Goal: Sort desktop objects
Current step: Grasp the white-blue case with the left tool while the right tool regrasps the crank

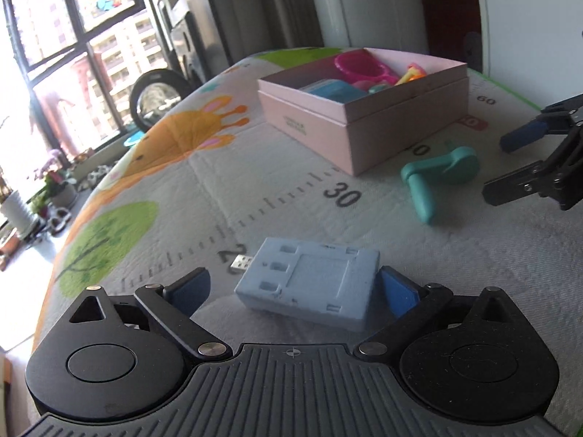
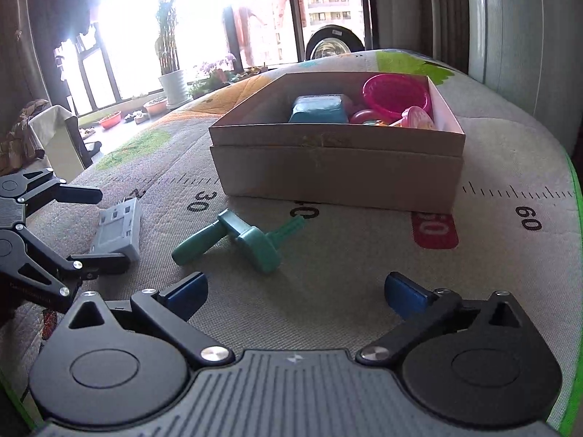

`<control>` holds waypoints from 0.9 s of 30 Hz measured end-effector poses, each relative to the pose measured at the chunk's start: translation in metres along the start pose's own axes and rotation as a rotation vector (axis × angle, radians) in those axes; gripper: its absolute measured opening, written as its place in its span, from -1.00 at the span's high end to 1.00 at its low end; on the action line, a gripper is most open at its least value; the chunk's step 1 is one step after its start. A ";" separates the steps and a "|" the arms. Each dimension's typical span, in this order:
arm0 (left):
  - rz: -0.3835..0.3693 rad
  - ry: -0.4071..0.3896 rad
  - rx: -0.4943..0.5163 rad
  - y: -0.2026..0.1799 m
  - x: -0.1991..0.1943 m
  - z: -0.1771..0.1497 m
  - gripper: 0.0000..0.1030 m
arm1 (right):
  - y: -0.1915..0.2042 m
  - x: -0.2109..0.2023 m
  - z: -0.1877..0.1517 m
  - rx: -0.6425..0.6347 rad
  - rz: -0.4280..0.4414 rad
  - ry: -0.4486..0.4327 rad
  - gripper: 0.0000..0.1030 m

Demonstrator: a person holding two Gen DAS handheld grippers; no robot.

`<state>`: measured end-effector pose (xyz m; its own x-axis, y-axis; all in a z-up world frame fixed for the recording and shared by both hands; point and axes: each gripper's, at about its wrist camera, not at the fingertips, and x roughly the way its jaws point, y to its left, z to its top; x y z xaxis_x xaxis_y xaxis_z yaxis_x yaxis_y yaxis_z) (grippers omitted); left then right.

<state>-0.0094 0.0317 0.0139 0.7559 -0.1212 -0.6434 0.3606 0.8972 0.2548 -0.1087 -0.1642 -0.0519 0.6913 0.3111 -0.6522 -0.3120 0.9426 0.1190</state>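
Tall dark-framed windows (image 2: 189,18) flood the room with glare, and apartment blocks (image 1: 120,51) stand outside them. Along the sill sit a white pot with a tall plant (image 2: 171,73), low bowls of plants (image 2: 109,121) and flowering plants (image 1: 54,174). A round chrome-rimmed appliance door (image 1: 156,98) stands by the glass beside dark curtains (image 1: 277,3) and a pale wall (image 2: 524,29).

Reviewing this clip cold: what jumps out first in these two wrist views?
The open pink box at the back of the mat, already holding a bright magenta cup and a blue packet. In front of it a teal toy lies loose, and a pale blue USB block sits between the open left gripper fingers.
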 end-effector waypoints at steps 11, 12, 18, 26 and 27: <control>-0.054 0.025 -0.138 0.039 0.035 0.013 -1.00 | 0.009 0.005 0.000 -0.071 -0.036 0.036 -1.00; -0.065 0.037 -0.171 0.042 0.040 0.016 -1.00 | 0.008 0.004 -0.001 -0.067 -0.032 0.033 -1.00; -0.107 0.036 -0.214 0.031 0.040 0.015 -1.00 | 0.003 0.001 -0.001 -0.034 -0.009 0.016 -1.00; -0.167 -0.006 -0.181 0.001 0.021 0.009 -1.00 | 0.010 0.002 0.012 0.039 -0.027 -0.008 -0.91; -0.169 -0.011 -0.176 -0.001 0.019 0.008 -1.00 | 0.011 0.003 0.016 0.053 -0.022 -0.012 -0.87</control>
<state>0.0084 0.0249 0.0071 0.6992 -0.2800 -0.6578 0.3829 0.9237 0.0137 -0.0998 -0.1507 -0.0407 0.7053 0.2910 -0.6465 -0.2617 0.9543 0.1442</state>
